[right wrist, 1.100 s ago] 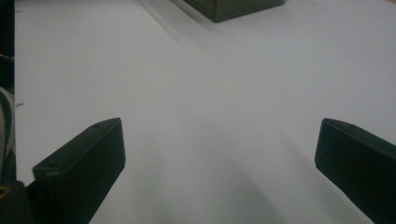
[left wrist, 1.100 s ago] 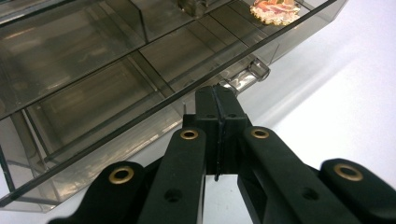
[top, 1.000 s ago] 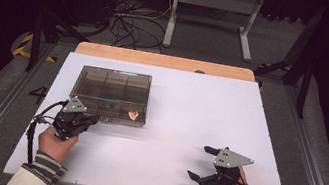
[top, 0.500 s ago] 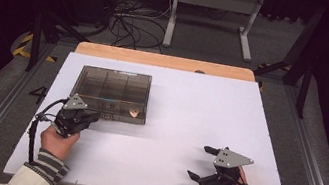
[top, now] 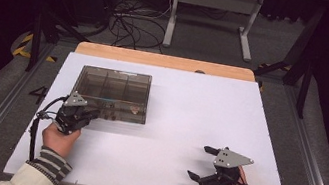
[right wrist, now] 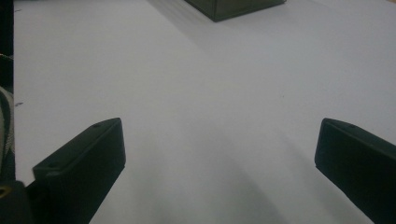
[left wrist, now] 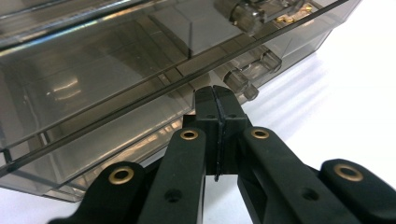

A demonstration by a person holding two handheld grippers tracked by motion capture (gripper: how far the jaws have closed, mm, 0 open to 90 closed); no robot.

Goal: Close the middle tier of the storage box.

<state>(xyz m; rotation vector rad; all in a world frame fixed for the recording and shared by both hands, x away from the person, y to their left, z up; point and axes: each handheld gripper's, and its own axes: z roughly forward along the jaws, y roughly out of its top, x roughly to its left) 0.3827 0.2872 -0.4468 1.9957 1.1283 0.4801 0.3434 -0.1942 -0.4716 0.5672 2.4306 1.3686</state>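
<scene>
Box (top: 112,93) — a smoke-tinted clear plastic organiser with its lid down — sits on the white table (top: 190,107), toward the far left part of it, its inside split by dividers into compartments. Small clear latches (left wrist: 239,83) stick out from the box's near wall, and a few small gold-coloured bits (left wrist: 285,18) show through the plastic behind the farther latch.

Left gripper (top: 81,115) is at the box's near-left corner, its tips right at the near wall just under the lid's edge; in the left gripper view (left wrist: 215,100) the two pads are pressed flat together with nothing between them, and whether the tips actually touch the plastic I cannot tell. A striped sleeve (top: 51,165) shows behind the hand holding it.

Right gripper (top: 201,163) lies well apart from the box, toward the table's near right — its jaws stand wide, with only bare table between them. In its own view the box's corner (right wrist: 233,8) shows far off at the top.
</scene>
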